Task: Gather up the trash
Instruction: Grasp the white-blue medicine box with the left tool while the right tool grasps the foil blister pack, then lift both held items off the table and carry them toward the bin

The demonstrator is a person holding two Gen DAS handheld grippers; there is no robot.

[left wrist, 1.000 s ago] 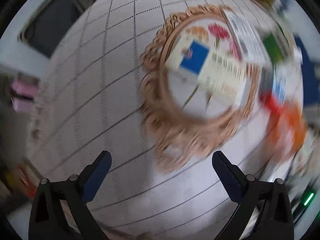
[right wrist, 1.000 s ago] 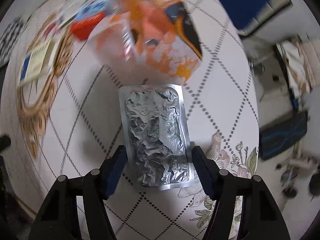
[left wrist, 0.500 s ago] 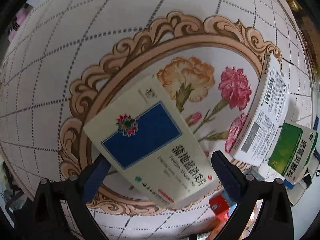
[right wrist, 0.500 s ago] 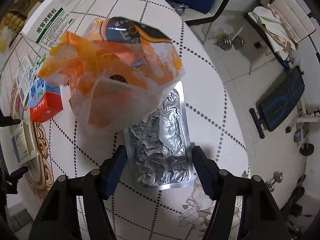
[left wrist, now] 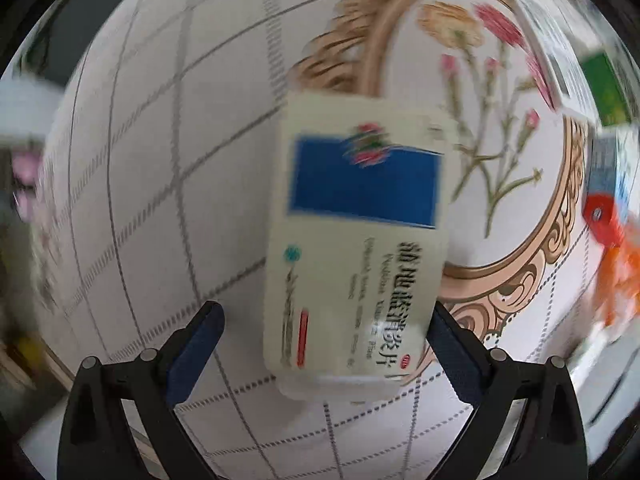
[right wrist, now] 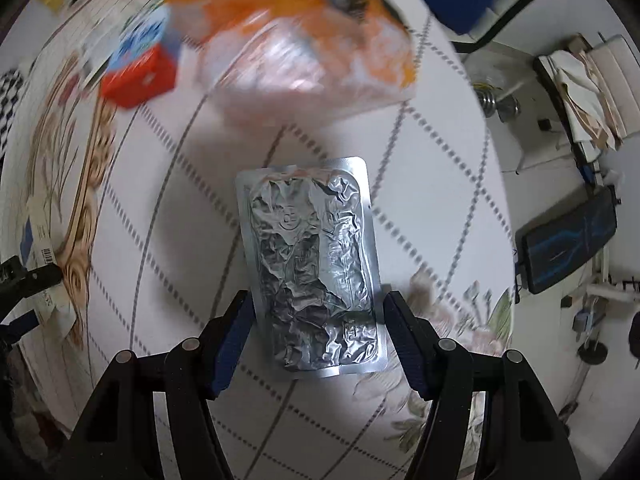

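Observation:
My left gripper (left wrist: 320,344) is open, its fingers astride the near end of a cream medicine box (left wrist: 360,236) with a blue panel; the box touches the right finger and stands clear of the left one. The view is blurred. My right gripper (right wrist: 318,328) is shut on a crumpled silver foil blister pack (right wrist: 314,268), held by its near edges above the table. An orange and white plastic bag (right wrist: 316,48) lies beyond the foil pack. The left gripper and its box show at the left edge of the right wrist view (right wrist: 28,280).
The round table (left wrist: 140,184) has a white grid cloth with a gold floral medallion (left wrist: 520,240). A red and blue box (right wrist: 138,72), a green box (left wrist: 604,88) and other cartons lie at the far side. The table edge and floor clutter (right wrist: 568,248) are to the right.
The left gripper has swung and come up to the cream box, which now lies lengthwise between its fingers. The right gripper still holds the foil pack; its view turned back toward the bag.

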